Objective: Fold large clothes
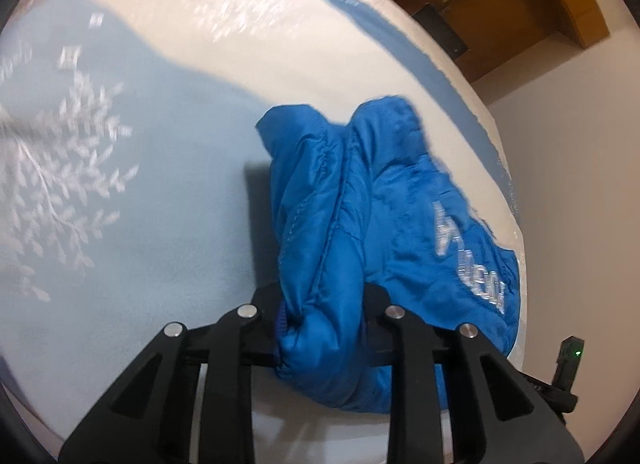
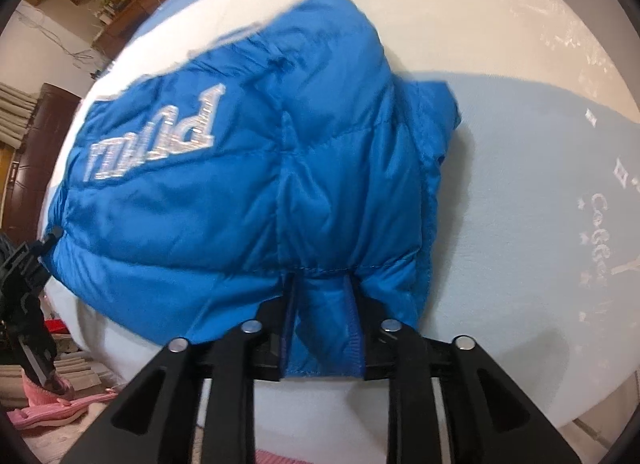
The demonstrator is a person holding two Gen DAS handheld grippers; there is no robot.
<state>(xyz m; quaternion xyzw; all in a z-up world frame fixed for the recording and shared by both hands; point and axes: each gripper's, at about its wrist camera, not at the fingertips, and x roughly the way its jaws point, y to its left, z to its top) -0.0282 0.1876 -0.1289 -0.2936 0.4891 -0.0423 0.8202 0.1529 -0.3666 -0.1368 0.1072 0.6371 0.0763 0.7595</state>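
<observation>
A bed [image 1: 140, 204] with a pale blue and cream leaf-printed cover carries the bright blue quilted puffer jacket [image 2: 224, 200], bunched near its edge with the silver lettering up. The jacket runs away from both sets of fingers, its long axis apparently crosswise between them, though blur makes that uncertain. The right gripper [image 2: 322, 324] pinches a narrow fold of hem; the left gripper [image 1: 322, 328] clamps a thicker wad of the same jacket. Each holds one near corner.
</observation>
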